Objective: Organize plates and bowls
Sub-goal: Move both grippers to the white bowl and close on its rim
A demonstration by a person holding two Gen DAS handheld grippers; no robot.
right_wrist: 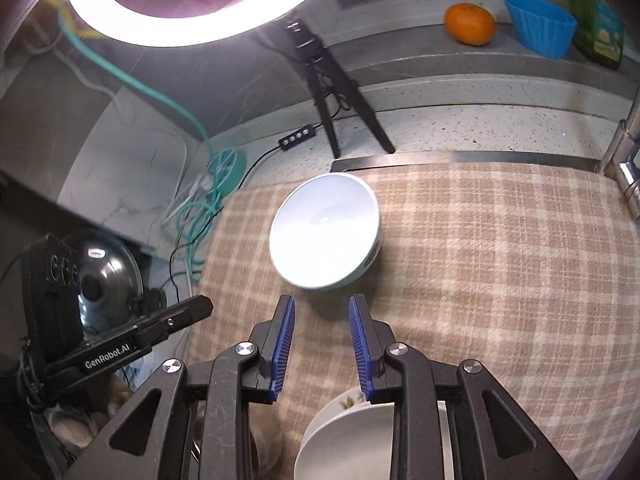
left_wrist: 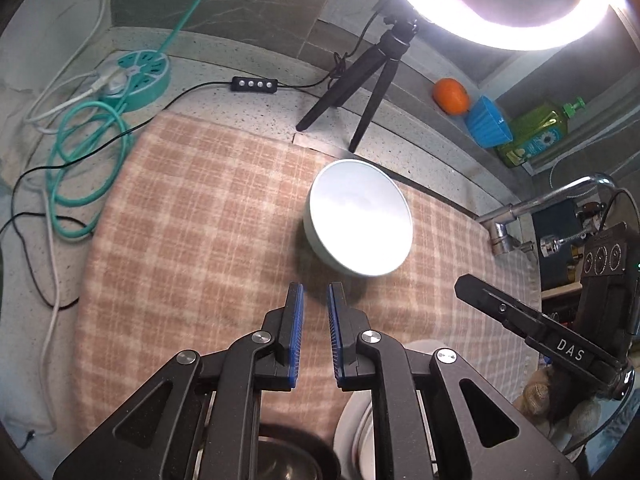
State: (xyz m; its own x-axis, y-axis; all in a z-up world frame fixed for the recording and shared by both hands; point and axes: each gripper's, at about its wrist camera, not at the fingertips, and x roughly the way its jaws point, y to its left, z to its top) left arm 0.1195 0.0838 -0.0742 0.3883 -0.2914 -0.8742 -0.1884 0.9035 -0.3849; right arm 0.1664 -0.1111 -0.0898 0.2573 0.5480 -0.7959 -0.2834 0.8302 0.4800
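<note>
Pale blue bowl (left_wrist: 359,218) sits nr the checked cloth's (left_wrist: 192,216) back edge, left gripper (left_wrist: 316,300) & right gripper (right_wrist: 322,312) both w/ jaws apart, empty, just short of it.

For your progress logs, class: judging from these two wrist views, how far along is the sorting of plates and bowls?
Done: nothing visibly stacked yet. In hand: nothing; the left gripper and right gripper are both open and empty, facing the pale blue round bowl alone on the checked beige cloth. Left: that bowl, plus the white ceramic dishes under the right gripper.
</note>
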